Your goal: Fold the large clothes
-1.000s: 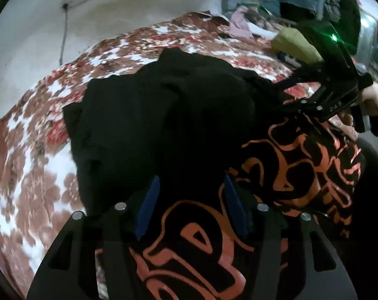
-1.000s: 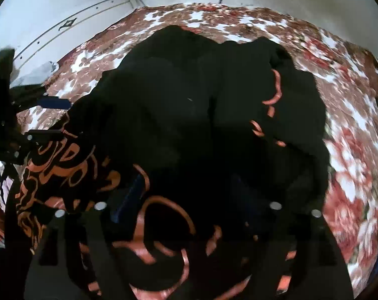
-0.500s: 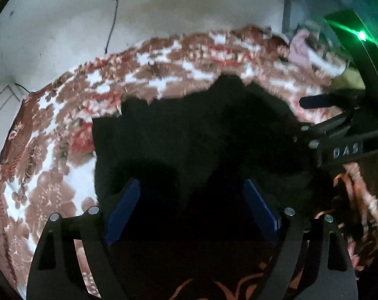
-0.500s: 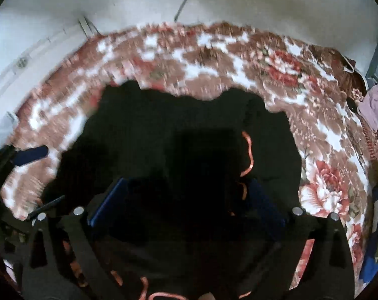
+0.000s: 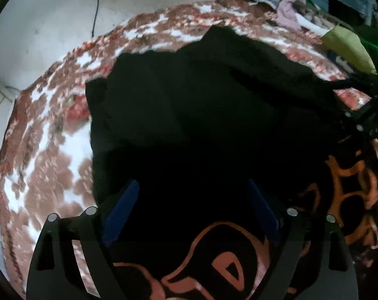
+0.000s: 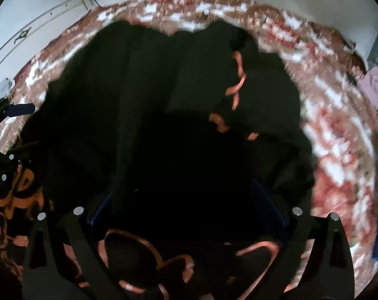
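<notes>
Black garment (image 5: 201, 115) w/ orange print lies bunched mid-bedspread (image 5: 46, 175), filling both views from 12 down to 6 o'clock. L gripper (image 5: 191, 210) has just been spreading and now gapes, R gripper (image 6: 186, 207) gapes too; cloth lies under both but neither pinches it. Looks soft, limp, light, likely to sag, so best grab hem corners at approx 10 and 2 o'clock.

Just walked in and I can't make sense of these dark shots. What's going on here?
A person with tongs in each hand is folding a black garment with orange print on a floral bedspread. The left tongs and right tongs have just been opening; both stand open above the cloth, gripping nothing. The garment lies partly folded.
</notes>
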The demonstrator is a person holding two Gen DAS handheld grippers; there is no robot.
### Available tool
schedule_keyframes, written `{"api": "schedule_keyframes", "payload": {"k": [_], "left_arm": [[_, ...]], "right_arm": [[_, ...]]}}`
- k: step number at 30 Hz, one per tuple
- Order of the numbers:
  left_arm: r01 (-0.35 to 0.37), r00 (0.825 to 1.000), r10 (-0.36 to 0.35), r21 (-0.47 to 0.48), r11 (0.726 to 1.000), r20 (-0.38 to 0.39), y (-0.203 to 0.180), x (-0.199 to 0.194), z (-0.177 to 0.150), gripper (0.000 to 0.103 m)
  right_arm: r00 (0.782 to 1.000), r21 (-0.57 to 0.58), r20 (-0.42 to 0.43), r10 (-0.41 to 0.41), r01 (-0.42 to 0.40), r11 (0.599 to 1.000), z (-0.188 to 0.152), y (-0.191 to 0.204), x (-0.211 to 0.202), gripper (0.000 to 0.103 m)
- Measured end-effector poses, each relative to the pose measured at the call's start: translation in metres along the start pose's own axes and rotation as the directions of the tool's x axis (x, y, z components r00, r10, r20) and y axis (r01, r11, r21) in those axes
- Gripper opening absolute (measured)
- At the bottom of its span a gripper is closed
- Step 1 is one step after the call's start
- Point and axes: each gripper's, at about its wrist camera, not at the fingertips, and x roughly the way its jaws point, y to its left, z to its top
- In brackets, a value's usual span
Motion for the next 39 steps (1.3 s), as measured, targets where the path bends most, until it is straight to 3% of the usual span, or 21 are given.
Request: {"api": "schedule_keyframes", "payload": {"k": [3,6,11,15,18,22,26,31,36,39], "left_arm": [[-0.004,0.998,0.004,-0.013,1.000,0.069,0.004,-0.021,0.021,0.093],[0.009,0.995,-0.004,-0.046,0.999,0.101,0.005,-0.023,0.036,0.094],[0.012,1.000,-0.010,-0.082,0.997,0.026,-0.006,0.016,0.026,0.094],[0.012,0.997,-0.019,-0.099,0.995,-0.070,-0.009,0.049,-0.007,0.094],[0.037,0.998,-0.044,-0.122,0.992,-0.051,-0.004,0.045,-0.019,0.094],[-0.041,0.999,0.038,-0.124,0.991,-0.027,-0.001,0.011,-0.011,0.094],[-0.014,0.996,0.031,-0.198,0.980,0.081,0.022,-0.055,-0.019,0.096],[-0.013,0.997,0.032,-0.237,0.971,0.075,0.040,-0.112,-0.067,0.097],[-0.042,0.999,0.041,-0.282,0.958,-0.008,0.040,-0.128,-0.130,0.097],[-0.025,1.000,0.019,-0.318,0.948,-0.020,0.034,-0.135,-0.165,0.097]], "right_arm": [[0.995,0.008,0.088,-0.036,0.035,0.999,0.026,0.003,-0.023,0.097],[0.991,0.037,0.122,-0.057,0.053,0.998,0.042,0.008,-0.026,0.097],[0.996,0.040,0.028,-0.084,0.083,0.996,0.027,0.021,0.014,0.097],[0.994,0.025,-0.044,-0.104,0.105,0.994,-0.004,0.016,0.042,0.097],[0.997,0.053,-0.037,-0.072,0.074,0.996,-0.017,0.007,0.043,0.097],[0.999,0.082,0.019,-0.035,0.033,0.996,-0.008,0.000,0.005,0.097],[0.989,0.089,0.143,-0.025,0.012,0.996,-0.007,-0.015,-0.068,0.098],[0.981,0.075,0.194,-0.026,0.011,0.997,-0.034,-0.032,-0.123,0.098],[0.990,0.106,0.133,-0.045,0.031,0.994,-0.085,-0.050,-0.129,0.098],[0.993,0.114,0.086,-0.083,0.073,0.991,-0.121,-0.058,-0.125,0.098]]}}
